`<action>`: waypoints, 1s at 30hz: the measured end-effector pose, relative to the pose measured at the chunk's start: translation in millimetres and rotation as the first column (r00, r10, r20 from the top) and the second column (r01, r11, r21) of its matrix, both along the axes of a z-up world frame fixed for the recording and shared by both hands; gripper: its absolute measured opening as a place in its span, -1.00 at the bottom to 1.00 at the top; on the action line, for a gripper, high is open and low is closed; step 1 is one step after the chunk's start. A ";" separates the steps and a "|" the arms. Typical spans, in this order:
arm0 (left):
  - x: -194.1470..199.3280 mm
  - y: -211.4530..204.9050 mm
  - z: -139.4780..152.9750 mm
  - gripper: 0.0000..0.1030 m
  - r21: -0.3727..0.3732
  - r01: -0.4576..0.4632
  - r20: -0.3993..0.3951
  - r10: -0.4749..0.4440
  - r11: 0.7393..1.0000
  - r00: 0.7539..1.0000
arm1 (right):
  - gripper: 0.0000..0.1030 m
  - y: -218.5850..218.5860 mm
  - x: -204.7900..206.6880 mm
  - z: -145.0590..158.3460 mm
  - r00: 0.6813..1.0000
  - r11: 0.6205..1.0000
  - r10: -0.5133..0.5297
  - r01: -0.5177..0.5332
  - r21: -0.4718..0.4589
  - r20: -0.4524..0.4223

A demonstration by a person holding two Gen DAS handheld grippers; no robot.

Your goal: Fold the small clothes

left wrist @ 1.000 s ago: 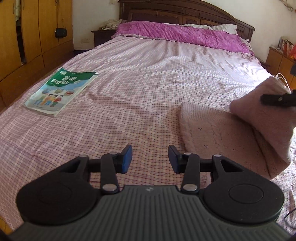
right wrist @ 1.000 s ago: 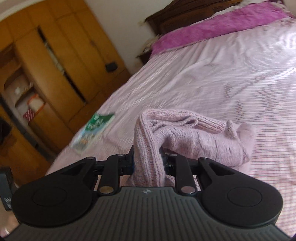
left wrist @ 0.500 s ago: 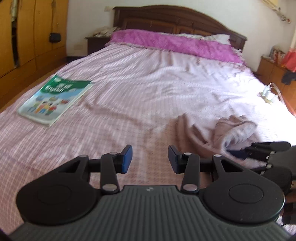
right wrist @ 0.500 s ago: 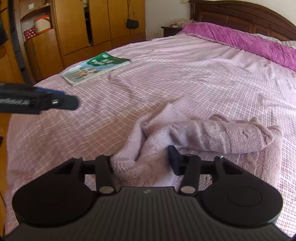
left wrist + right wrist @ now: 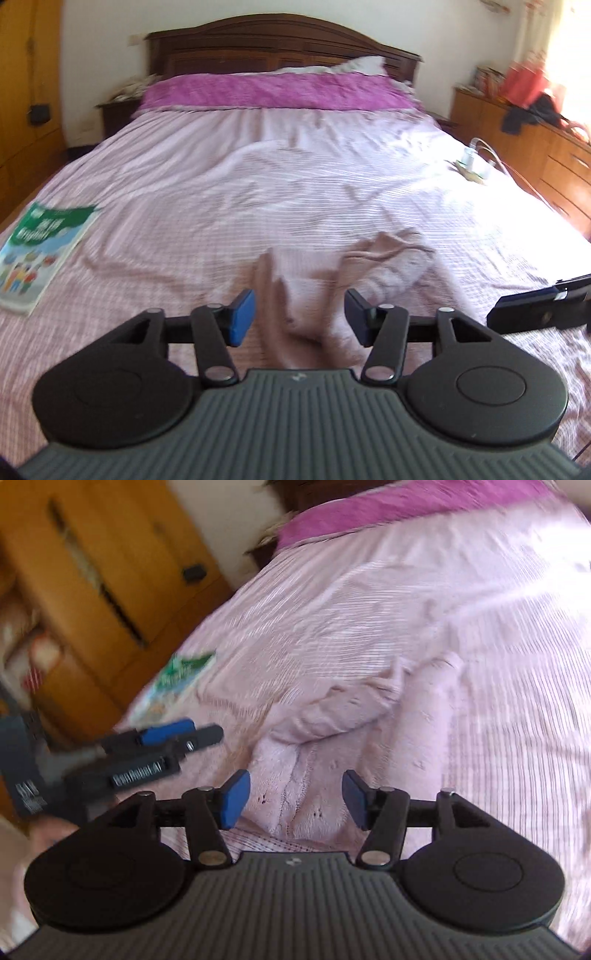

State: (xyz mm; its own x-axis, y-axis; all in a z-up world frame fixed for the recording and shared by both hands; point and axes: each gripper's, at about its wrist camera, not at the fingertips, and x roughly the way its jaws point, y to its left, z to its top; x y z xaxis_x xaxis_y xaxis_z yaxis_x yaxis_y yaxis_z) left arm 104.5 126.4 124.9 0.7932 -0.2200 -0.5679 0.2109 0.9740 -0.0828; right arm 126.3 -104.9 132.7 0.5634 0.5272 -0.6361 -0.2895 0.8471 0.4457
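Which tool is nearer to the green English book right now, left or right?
Left. The left tool hovers open over the pink knit garment, on the side toward the green book. The right tool sits open on the garment's far side, farther from the book.

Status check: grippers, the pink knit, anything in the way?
Left gripper open, empty. Right gripper open, empty. Pink knit garment lies bunched on the bed, not folded flat. Book off to the left, apart from the garment.
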 end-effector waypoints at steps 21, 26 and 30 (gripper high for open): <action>74.7 -74.9 -64.9 -0.73 0.160 0.061 -0.040 -0.055 0.985 0.998 | 0.38 -50.9 35.7 -108.9 0.979 0.968 -0.205 0.204 0.144 -0.009; 81.1 -32.9 -41.2 -0.74 0.050 -0.066 0.013 0.065 0.997 0.998 | 0.39 -35.2 34.9 -104.2 0.987 0.981 -0.155 0.149 0.122 0.041; 101.1 -10.7 -55.9 -0.70 0.045 -0.174 -0.045 0.176 0.984 0.983 | 0.43 -28.2 37.5 -101.0 0.992 0.981 -0.117 0.109 0.159 0.047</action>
State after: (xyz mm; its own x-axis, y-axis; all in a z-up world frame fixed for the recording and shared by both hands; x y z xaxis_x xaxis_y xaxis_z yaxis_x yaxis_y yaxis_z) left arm 205.6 115.7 69.0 0.7885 -0.0563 -0.6125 0.0335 0.9983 -0.0487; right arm 163.8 -133.1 31.7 0.6574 0.5481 -0.5171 -0.2241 0.7974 0.5603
